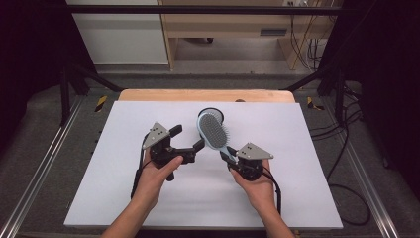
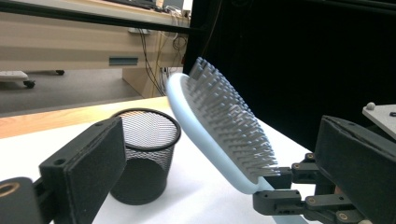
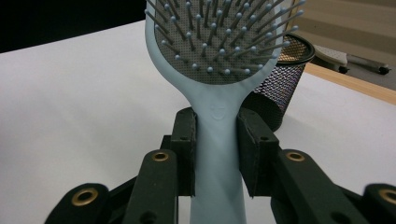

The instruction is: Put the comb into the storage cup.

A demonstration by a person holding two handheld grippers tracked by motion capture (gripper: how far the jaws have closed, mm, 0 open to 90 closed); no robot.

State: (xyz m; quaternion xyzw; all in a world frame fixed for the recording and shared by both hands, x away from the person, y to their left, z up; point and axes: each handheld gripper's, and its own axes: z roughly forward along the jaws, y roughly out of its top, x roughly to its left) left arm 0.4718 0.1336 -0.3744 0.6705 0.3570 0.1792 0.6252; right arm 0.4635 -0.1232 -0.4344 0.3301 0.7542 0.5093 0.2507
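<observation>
Two claws up, mine. My right gripper (image 1: 229, 154) is clenched on the handle of the light blue hairbrush (image 1: 214, 130), pads pressing both sides; the brush head tilts up and far-left, bristles up. Just beyond it, the black mesh cup (image 1: 212, 114) stands upright on the white table (image 1: 297, 198). My left gripper (image 1: 188, 138), near-left of the brush, is released, jaws wide apart, holding nothing.

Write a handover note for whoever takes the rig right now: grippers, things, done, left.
Right gripper: shut on the handle of the light blue hairbrush, which is held off the table, head up, bristles facing the person.
Left gripper: open, holding nothing, beside the brush head.
Black mesh cup: upright on the white table, just behind the brush.
Done: brush picked up.
Left: probably put the brush in the cup and let go.
</observation>
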